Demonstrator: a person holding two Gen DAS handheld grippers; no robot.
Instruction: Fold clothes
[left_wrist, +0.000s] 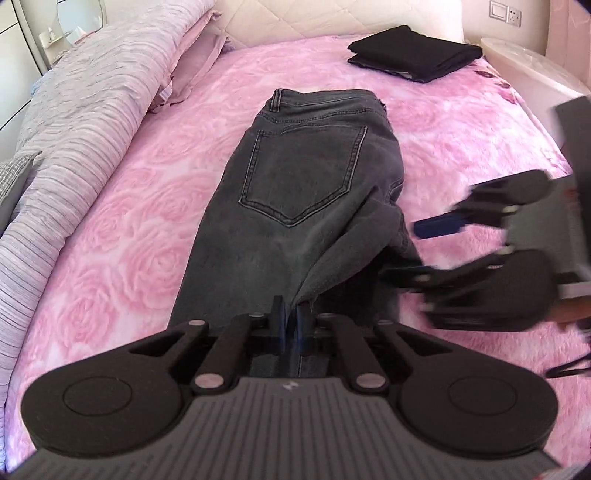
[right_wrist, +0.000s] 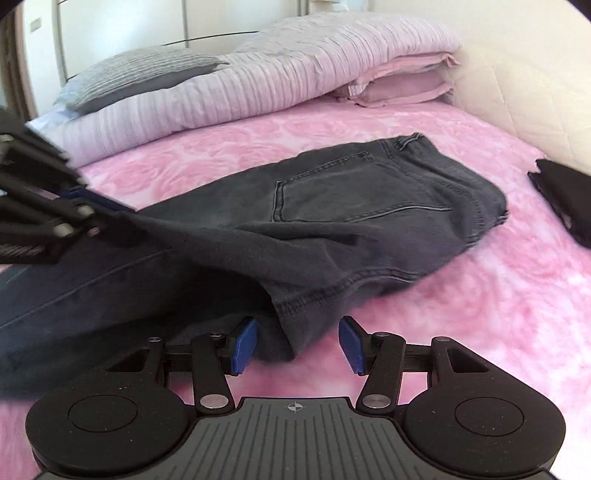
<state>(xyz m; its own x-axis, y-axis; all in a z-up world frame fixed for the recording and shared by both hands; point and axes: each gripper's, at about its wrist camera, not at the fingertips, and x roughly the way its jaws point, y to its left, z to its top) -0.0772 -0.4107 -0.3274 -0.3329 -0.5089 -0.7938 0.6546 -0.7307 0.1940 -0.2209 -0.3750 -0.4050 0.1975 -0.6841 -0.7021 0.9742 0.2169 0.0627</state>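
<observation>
Here, in the left wrist view, the left gripper is seen pinched shut on a lifted fold of the dark grey denim jeans, which are laid lengthwise along the middle of the pink rose-patterned bed cover, waistband toward the headboard. In the right wrist view, the right gripper is held about half open, a hem corner lying between its blue pads, ungripped. The denim is judged heavy, limp and thick; seamed edges are best grasped.

My dark grey jeans lie flat on the pink bed, back pocket up, waistband toward the headboard. One leg fold rises off them, pinched in my left tool. Black folded clothes sit beyond, near the headboard.
</observation>
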